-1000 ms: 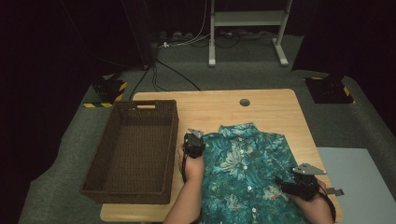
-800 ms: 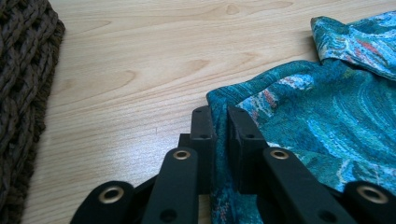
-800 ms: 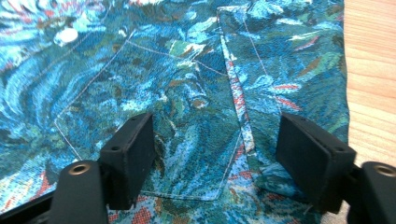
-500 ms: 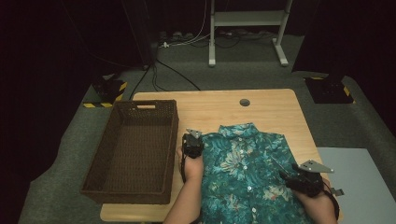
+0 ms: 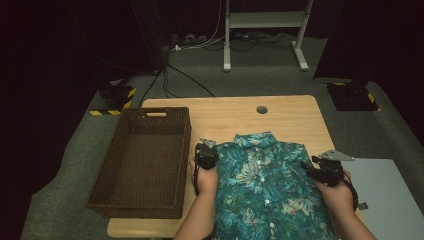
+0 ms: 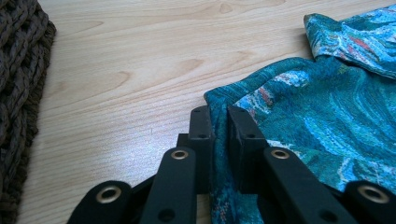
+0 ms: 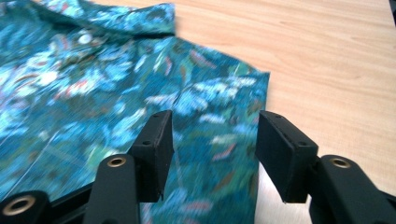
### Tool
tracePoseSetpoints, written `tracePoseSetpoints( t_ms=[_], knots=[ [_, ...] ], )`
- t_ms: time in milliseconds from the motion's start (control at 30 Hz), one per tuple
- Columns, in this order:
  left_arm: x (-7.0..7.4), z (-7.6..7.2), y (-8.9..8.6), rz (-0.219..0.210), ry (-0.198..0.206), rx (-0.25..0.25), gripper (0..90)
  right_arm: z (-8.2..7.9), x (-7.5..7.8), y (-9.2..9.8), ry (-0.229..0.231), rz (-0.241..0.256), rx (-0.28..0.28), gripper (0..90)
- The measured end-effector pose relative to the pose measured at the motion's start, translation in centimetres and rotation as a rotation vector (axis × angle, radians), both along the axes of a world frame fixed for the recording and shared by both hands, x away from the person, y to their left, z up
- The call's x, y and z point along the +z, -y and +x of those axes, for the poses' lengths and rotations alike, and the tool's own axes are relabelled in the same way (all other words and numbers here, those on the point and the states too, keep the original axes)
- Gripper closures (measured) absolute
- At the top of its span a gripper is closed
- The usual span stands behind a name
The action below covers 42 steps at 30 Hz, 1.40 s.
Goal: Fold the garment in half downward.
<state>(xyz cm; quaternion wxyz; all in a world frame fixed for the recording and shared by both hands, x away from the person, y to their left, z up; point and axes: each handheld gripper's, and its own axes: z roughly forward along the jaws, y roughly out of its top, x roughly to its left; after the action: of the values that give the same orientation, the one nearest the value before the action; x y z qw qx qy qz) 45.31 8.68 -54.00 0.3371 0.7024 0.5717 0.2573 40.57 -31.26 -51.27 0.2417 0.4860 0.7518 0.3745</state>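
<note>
A teal floral button shirt (image 5: 265, 185) lies flat on the wooden table (image 5: 280, 117), collar away from me. My left gripper (image 5: 205, 156) is at the shirt's left shoulder, and in the left gripper view its jaws are shut on the shirt's edge (image 6: 219, 140). My right gripper (image 5: 320, 172) hovers over the right shoulder. In the right gripper view it (image 7: 212, 140) stands open, jaws straddling the shirt's right edge (image 7: 229, 116) with cloth below them.
A dark woven basket (image 5: 142, 160) stands empty at the table's left side, close to my left hand. A round grommet hole (image 5: 261, 109) sits in the tabletop behind the shirt. A grey mat (image 5: 390, 195) lies on the floor to the right.
My right gripper has shifted slightly toward the shirt's right shoulder edge. The left gripper has stayed in place on the left shoulder.
</note>
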Motion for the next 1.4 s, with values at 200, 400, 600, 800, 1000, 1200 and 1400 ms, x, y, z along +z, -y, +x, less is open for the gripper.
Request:
tracePoseSetpoints(
  t_ms=[200,400,600,800,1000,1200,1400],
  knots=[
    [0.1,0.1,-0.1,-0.005,-0.006,0.001,80.2,2.2,-0.3,-0.1,-0.009,-0.012,-0.033,50.1],
    [0.1,0.1,0.0,0.001,-0.009,0.001,79.7,4.2,-0.7,0.2,-0.028,-0.005,-0.065,53.4],
    [0.2,0.2,-0.1,-0.007,-0.018,0.002,79.7,6.2,-1.5,0.7,-0.075,-0.003,-0.087,55.5],
    [0.2,0.3,-0.1,-0.006,-0.024,-0.002,80.0,7.3,-1.9,0.1,-0.113,-0.018,-0.079,57.8],
    [0.3,0.3,0.0,-0.002,-0.030,-0.015,81.4,7.4,-1.9,-0.2,-0.112,-0.029,-0.081,65.4],
    [0.4,0.4,0.2,-0.003,-0.043,-0.023,86.0,7.4,-1.9,-0.5,-0.107,-0.028,-0.068,79.1],
    [0.5,0.6,0.3,-0.002,-0.052,-0.017,87.3,7.4,-1.9,-1.1,-0.096,-0.045,-0.062,88.0]
  ],
)
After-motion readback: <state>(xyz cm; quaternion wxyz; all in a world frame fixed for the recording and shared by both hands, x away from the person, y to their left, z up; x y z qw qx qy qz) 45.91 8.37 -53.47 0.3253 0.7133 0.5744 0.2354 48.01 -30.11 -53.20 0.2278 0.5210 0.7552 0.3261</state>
